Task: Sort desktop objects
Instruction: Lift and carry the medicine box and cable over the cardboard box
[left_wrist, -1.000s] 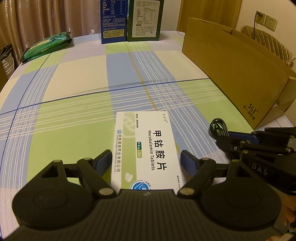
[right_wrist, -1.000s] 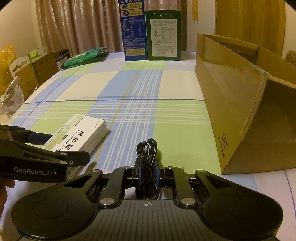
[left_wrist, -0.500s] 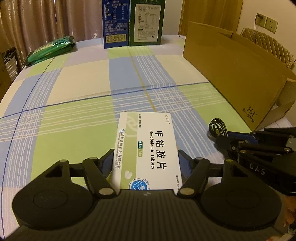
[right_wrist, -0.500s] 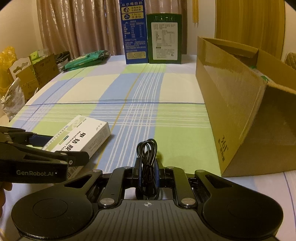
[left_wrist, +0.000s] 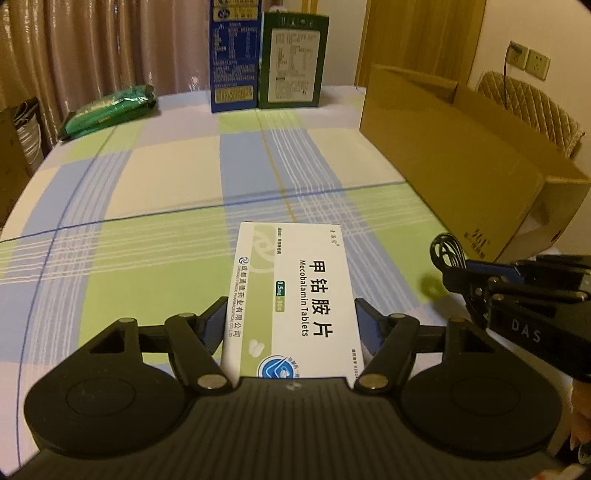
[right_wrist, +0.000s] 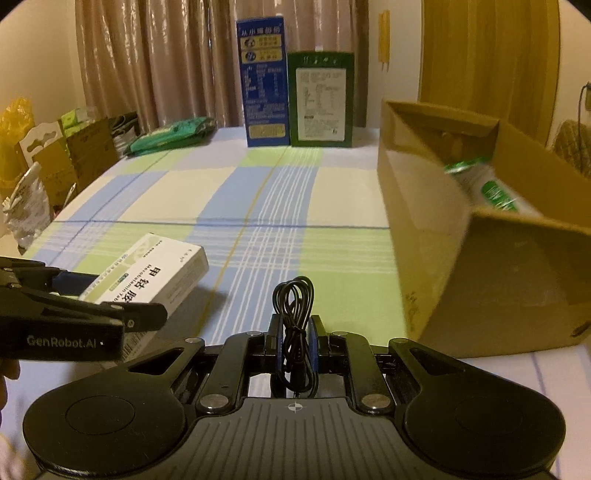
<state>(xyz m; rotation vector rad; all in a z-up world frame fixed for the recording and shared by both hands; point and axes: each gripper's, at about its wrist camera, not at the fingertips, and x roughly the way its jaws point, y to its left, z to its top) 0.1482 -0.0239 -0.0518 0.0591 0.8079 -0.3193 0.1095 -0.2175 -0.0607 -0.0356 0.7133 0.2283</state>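
1. Left wrist view: the left claw (left_wrist: 290, 321) pinches the white tablet box (left_wrist: 295, 295) by its long sides, a blue pad against each edge. Most of the box juts forward past the fingers, over the checked tabletop (left_wrist: 166, 192). To the right, the right claw (left_wrist: 465, 273) carries a coiled black cable (left_wrist: 445, 249). The open cardboard box (left_wrist: 461, 166) stands just beyond it.

2. Right wrist view: the right claw (right_wrist: 295, 339) is pressed nearly together on the black cable (right_wrist: 294, 325), whose loops stick up between the pads. The tablet box (right_wrist: 155, 277) sits in the left claw (right_wrist: 110, 306) at the lower left, and seems clear of the tabletop (right_wrist: 295, 206). The cardboard box (right_wrist: 498, 266) is on the right, with a green-and-white package (right_wrist: 487, 184) already inside.

3. Doing it well, as I judge it: both loads look bound for the cardboard box. Lift each above the near wall before crossing, keep the tablet box level so it does not pivot out of the grip, and send one claw in at a time so they do not collide.
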